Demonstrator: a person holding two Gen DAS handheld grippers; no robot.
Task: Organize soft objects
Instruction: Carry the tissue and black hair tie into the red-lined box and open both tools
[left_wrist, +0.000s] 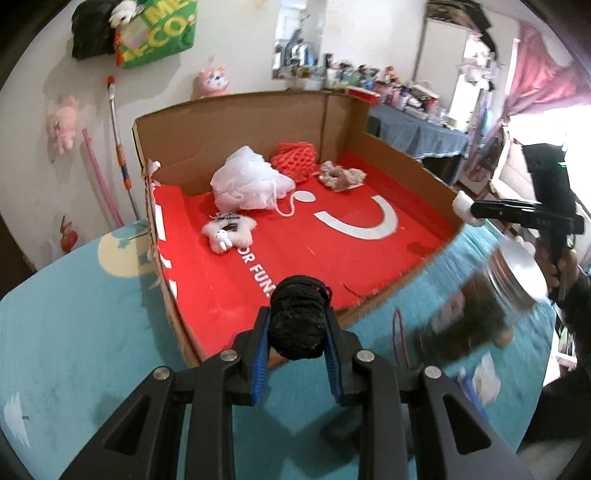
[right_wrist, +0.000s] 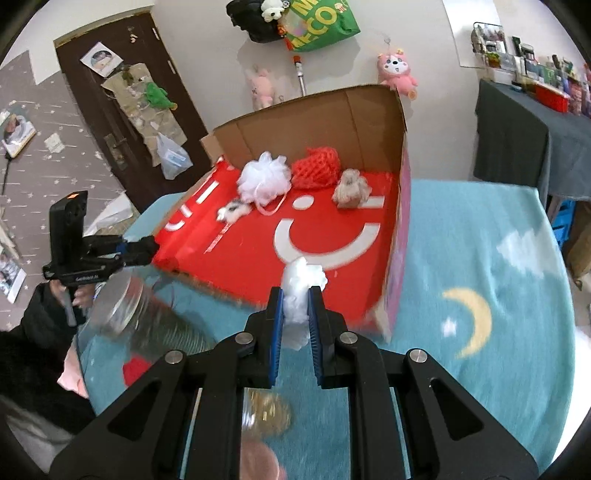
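Nearest in the left wrist view, your left tongs (left_wrist: 295, 325) are clenched on a black yarn ball (left_wrist: 297, 321) at lower centre, its bulk bulging above and below the blue pads. Judge it light and springy: it compresses without harm, so a grip across its middle is sound, but the loose loop at its top could snag. In the right wrist view, your right tongs (right_wrist: 295, 310) are clamped tight on a white fluffy tuft (right_wrist: 301, 295) at centre — almost weightless and very compressible. It may cling to the ribbed pads on release, so expect to shake it free.

Beyond both sits the cardboard box (left_wrist: 229, 122) with its red floor, on the teal tabletop (left_wrist: 74, 314). Already inside, toward the back wall: a small white plush (left_wrist: 229, 230), a white mesh pouf (left_wrist: 251, 181), a red net item (left_wrist: 295, 160) and a beige scrunchie (left_wrist: 341, 175). All look soft and light.

Differences between views:
- The left wrist view alone shows the black ball in full, and the right tongs (left_wrist: 467, 208) side-on at right, white tuft at their tip.
- The right wrist view alone shows the box's pink outer wall (right_wrist: 402, 236), the moon print on the cloth, and the left tongs (right_wrist: 147, 247) at mid left.
- A blurred clear jar (left_wrist: 509, 280) with a metal lid appears in both views — contents not legible.
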